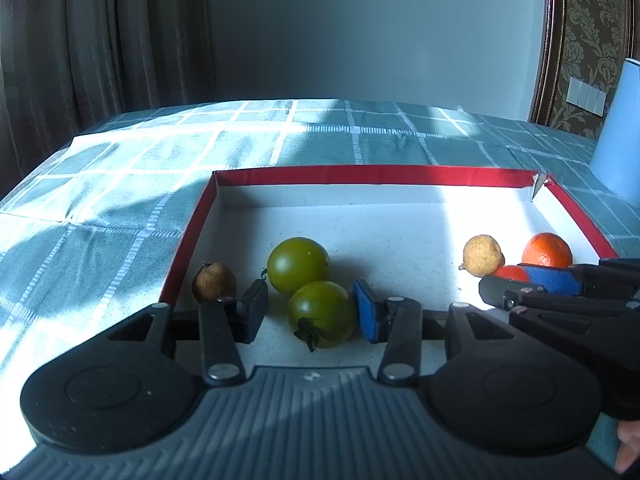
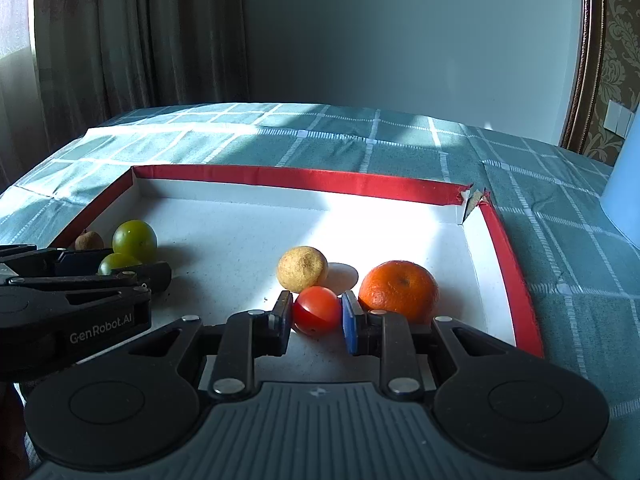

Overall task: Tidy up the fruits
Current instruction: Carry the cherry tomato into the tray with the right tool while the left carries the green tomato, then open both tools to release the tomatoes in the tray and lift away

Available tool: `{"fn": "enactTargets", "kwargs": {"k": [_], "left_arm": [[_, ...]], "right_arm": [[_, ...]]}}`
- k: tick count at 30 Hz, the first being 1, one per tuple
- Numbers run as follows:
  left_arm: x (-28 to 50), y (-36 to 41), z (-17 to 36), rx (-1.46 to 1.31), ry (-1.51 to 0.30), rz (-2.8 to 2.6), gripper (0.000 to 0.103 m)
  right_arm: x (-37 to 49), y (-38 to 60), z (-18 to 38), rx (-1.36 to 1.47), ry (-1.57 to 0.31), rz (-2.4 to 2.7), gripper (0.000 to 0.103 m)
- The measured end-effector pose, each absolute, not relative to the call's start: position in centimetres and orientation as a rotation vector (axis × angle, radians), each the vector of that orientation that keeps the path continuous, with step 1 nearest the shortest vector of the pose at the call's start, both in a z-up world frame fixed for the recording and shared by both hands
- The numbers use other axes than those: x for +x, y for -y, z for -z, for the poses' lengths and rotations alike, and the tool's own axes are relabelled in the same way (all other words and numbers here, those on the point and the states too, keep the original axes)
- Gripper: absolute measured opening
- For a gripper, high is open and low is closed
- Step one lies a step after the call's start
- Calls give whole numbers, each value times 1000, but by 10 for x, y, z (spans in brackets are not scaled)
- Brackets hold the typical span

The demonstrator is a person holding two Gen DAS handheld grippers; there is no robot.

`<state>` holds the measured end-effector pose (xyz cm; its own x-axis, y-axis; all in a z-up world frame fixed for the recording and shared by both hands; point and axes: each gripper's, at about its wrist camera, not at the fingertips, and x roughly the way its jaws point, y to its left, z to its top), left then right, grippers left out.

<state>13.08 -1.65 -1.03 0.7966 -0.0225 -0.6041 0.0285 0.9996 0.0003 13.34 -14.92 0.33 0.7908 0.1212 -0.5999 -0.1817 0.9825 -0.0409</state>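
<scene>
Straddling the nearer green tomato (image 1: pixel 322 314) in the red-rimmed tray (image 1: pixel 188 236), my left gripper (image 1: pixel 310 310) stands parted, pads clear; its twin lies just beyond. My right gripper (image 2: pixel 316 316) pinches a red tomato (image 2: pixel 317 310) beside the mandarin (image 2: pixel 398 290).

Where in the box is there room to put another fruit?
The back half of the red-edged box is bare, and so is the middle gap between the green tomatoes and the yellow fruit. The front corners are crowded.
</scene>
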Motion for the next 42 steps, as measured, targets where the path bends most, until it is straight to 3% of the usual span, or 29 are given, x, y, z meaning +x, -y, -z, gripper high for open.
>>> {"fn": "enactTargets", "kwargs": {"k": [5,8,11,22,26,30,42], "left_arm": [[132,14,11,1,-650,9,54],[131,13,11,-5,-649,27,72],[128,15,10,-1,-640,36,77],[120,12,7,-8,-623,68,84],[105,10,2,27,-553,20,102],[97,2,-3,10,-519,11,103],[78,-15,0,0,-518,-14,103]], "right_arm": [[134,152,-3,-73,-643,-169,25],[133,153,-3,-74,-643,-173,27],[131,153,-2,-75,-643,-179,35],[123,163,-6,-21,-645,-199,39],[118,167,-6,-3,-642,-212,45],[109,166,-10,-9,-608,-206,58],[86,184,-18,26,-551,-194,61]]}}
